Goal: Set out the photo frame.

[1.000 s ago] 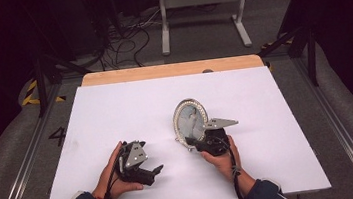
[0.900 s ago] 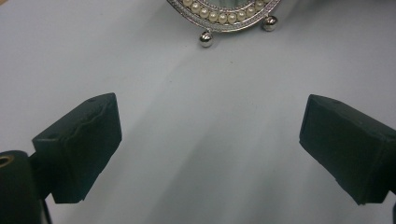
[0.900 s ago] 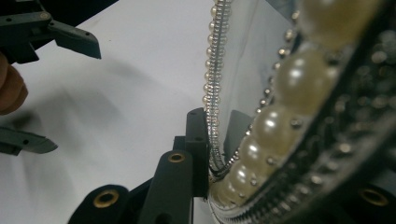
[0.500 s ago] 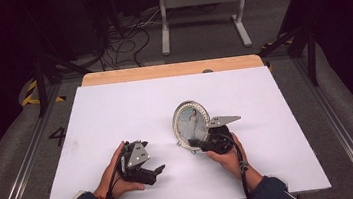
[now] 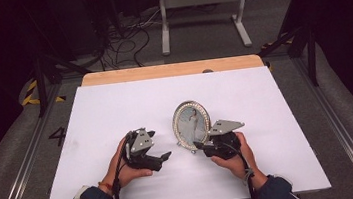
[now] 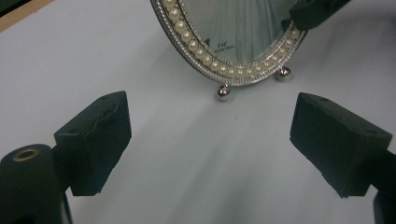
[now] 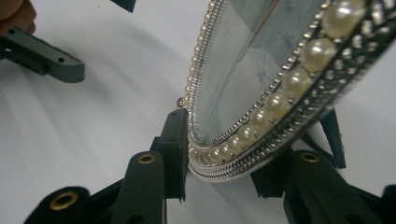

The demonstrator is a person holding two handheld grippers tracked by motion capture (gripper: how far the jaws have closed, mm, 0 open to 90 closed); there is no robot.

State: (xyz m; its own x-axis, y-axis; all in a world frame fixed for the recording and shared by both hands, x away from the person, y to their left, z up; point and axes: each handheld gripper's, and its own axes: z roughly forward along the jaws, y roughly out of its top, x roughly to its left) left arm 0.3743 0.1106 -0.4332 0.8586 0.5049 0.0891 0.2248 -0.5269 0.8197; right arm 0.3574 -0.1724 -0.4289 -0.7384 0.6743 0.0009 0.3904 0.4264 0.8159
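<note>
Since the earlier frames the oval photo frame has turned from a slanted pose to face the camera and now stands upright near the middle of the white table, and both hands have shifted a little with it. The right gripper is at the frame's lower right edge; its jaws have just been opening, with the pearl rim between them. In the right gripper view the left pad sits against the front of the rim, while the other pad is hidden behind the frame, so whether they still press cannot be told. The left gripper lies just left of the frame, apart from it, jaws wide with bare table between them, though they have just been closing slightly.

The left gripper view cuts off the frame's top and shows 2 small ball feet resting on the table. The insert bears small print, too tiny to read. The portrait in the high view is a blurred pale figure. The person's sleeves are cut off at the bottom edge.
</note>
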